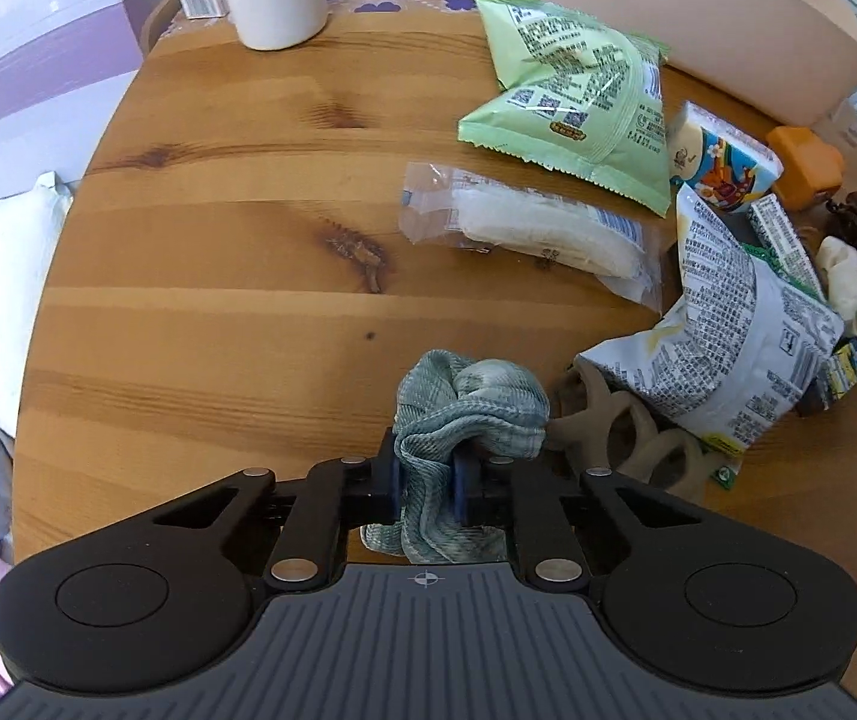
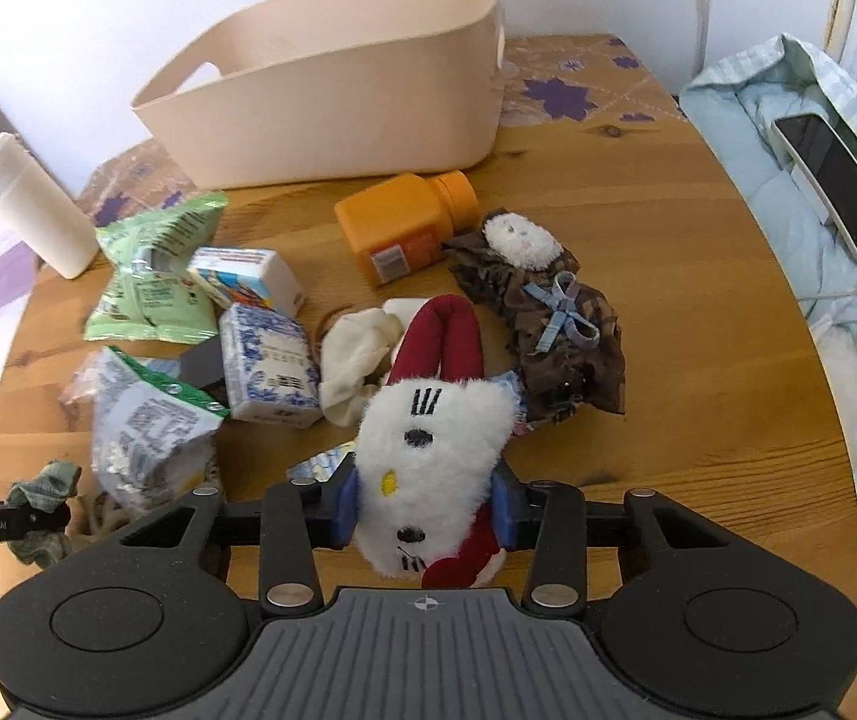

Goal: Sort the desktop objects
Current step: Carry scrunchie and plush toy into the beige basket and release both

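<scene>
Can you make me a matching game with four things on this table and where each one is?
Things:
1. teal ribbed fabric scrunchie
2. white fluffy cat plush toy
3. orange plastic bottle
4. white cylindrical tumbler

Places or states:
A. lying on its side in front of the beige plastic basket
B. pinched in the left tool
C. standing upright near the table's far left edge
D. pinched in the right tool

Pairs: 1-B, 2-D, 3-A, 4-C
</scene>
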Demonstrator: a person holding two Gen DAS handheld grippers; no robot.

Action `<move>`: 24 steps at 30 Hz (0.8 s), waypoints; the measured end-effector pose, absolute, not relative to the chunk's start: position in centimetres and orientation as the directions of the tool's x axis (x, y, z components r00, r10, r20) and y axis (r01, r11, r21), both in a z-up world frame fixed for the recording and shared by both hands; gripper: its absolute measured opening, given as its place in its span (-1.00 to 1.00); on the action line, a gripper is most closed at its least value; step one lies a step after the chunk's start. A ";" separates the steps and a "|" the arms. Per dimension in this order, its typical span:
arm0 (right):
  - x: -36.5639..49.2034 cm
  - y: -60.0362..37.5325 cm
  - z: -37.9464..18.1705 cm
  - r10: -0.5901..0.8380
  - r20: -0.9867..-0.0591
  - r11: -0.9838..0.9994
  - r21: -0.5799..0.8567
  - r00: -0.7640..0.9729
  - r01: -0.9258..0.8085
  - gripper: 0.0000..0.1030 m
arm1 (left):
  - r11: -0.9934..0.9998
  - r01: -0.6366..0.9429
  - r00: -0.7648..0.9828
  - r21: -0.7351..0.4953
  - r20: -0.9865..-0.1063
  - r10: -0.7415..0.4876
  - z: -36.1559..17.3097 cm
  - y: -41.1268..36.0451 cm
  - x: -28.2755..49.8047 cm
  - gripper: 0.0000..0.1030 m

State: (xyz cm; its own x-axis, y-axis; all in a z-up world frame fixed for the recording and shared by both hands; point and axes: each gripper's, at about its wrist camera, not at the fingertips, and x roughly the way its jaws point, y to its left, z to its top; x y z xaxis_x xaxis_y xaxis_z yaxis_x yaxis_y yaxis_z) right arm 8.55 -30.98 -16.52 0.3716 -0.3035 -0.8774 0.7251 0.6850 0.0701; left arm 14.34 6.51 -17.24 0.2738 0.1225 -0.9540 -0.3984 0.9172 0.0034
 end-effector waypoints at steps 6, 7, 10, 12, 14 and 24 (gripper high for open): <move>8.8 -30.8 -14.2 -0.333 -0.852 0.739 0.030 0.403 0.673 -0.24 | 0.913 -0.408 0.324 -0.010 -0.937 0.134 -14.5 7.0 14.1 -0.72; 8.8 -31.0 -13.7 -0.339 -0.848 0.748 0.020 0.408 0.664 -0.24 | 0.911 -0.412 0.329 -0.015 -0.935 0.133 -14.0 7.1 14.3 -0.72; 8.8 -31.9 -12.1 -0.351 -0.833 0.758 0.015 0.428 0.652 -0.24 | 0.912 -0.407 0.374 -0.055 -0.920 0.112 -11.8 7.0 15.0 -0.72; 8.8 -32.8 -11.0 -0.350 -0.825 0.756 0.032 0.444 0.654 -0.24 | 0.921 -0.387 0.405 -0.049 -0.906 0.122 -10.5 6.6 15.7 -0.72; 9.0 -33.6 -9.9 -0.370 -0.813 0.753 0.021 0.450 0.658 -0.24 | 0.928 -0.370 0.435 -0.053 -0.892 0.123 -9.4 6.3 16.6 -0.72; 10.6 -37.9 -6.4 -0.412 -0.772 0.763 -0.003 0.484 0.646 -0.24 | 0.952 -0.301 0.531 -0.051 -0.838 0.124 -5.8 3.7 23.0 -0.72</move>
